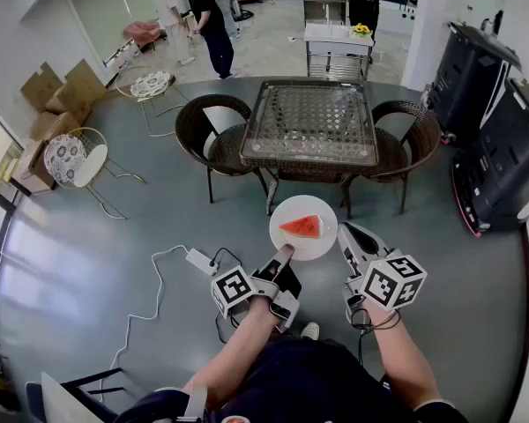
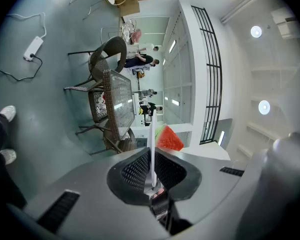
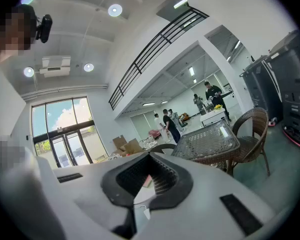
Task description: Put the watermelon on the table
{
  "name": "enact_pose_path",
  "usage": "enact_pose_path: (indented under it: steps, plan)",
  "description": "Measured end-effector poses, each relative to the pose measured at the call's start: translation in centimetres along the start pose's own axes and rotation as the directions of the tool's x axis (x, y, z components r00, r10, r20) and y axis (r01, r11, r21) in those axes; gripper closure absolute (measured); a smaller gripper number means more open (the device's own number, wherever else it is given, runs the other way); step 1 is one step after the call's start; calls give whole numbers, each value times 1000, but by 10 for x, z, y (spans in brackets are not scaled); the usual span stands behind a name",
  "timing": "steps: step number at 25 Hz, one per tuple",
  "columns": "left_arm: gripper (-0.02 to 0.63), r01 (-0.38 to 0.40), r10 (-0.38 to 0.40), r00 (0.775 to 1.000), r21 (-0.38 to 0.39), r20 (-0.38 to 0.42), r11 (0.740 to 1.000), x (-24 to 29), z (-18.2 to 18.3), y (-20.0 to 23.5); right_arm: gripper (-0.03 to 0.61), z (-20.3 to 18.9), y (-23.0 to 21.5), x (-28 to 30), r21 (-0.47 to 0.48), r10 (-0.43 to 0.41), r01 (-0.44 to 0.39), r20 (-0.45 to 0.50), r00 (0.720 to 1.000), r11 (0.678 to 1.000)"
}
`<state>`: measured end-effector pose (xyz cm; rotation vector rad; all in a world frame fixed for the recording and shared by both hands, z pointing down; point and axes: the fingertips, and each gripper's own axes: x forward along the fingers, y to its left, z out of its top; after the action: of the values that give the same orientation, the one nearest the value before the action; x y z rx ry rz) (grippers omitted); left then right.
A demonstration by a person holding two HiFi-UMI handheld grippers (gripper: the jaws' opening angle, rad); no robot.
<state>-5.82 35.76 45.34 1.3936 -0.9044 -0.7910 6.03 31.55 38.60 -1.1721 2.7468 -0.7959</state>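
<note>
The left gripper [image 1: 285,252] is clamped on the plate [image 1: 304,248] rim, the right gripper [image 1: 344,229] is drawn nearly shut on nothing, and the watermelon [image 1: 301,227] is not yet set on the table [image 1: 310,122].

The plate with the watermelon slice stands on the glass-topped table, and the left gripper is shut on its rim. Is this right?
Not quite. The plate with the watermelon slice is not on the glass-topped table: it hangs in the air before it, as the head view shows. The left gripper is shut on its rim.
</note>
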Motion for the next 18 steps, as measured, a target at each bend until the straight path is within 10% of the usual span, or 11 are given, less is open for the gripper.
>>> enact_pose_path:
  steps: [18]
  plan:
    - [595,13,-13,1000,3,-2,1000,-2,-1,-3,575,4,4,-2,-27,2,-2,5,1000,1000]
